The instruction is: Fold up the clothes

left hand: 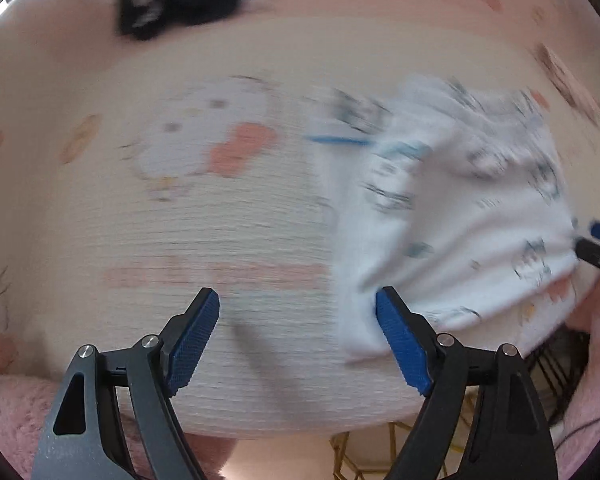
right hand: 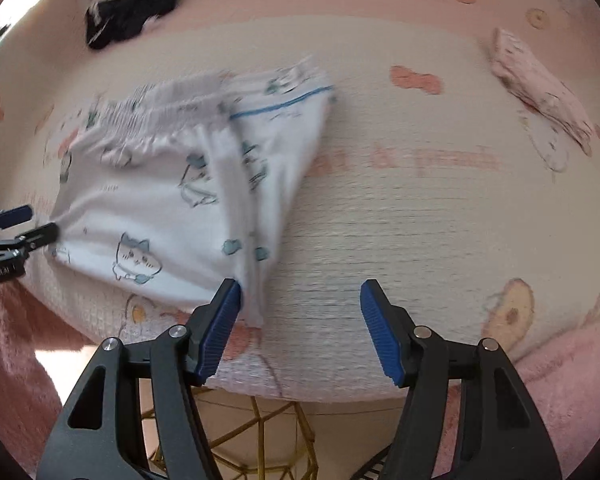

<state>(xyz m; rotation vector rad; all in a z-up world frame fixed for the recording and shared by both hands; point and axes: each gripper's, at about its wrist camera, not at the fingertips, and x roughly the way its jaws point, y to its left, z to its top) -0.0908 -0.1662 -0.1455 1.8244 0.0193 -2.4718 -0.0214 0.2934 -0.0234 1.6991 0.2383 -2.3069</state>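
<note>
White cat-print cotton shorts (right hand: 172, 200) lie on the cream-and-pink blanket (right hand: 400, 232), between the gaping left gripper (left hand: 298, 320) and right gripper (right hand: 300, 304), neither gripping.

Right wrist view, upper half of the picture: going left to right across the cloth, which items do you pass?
black garment → white printed garment → folded pink garment. All three lie on the patterned cloth, apart from one another.
</note>
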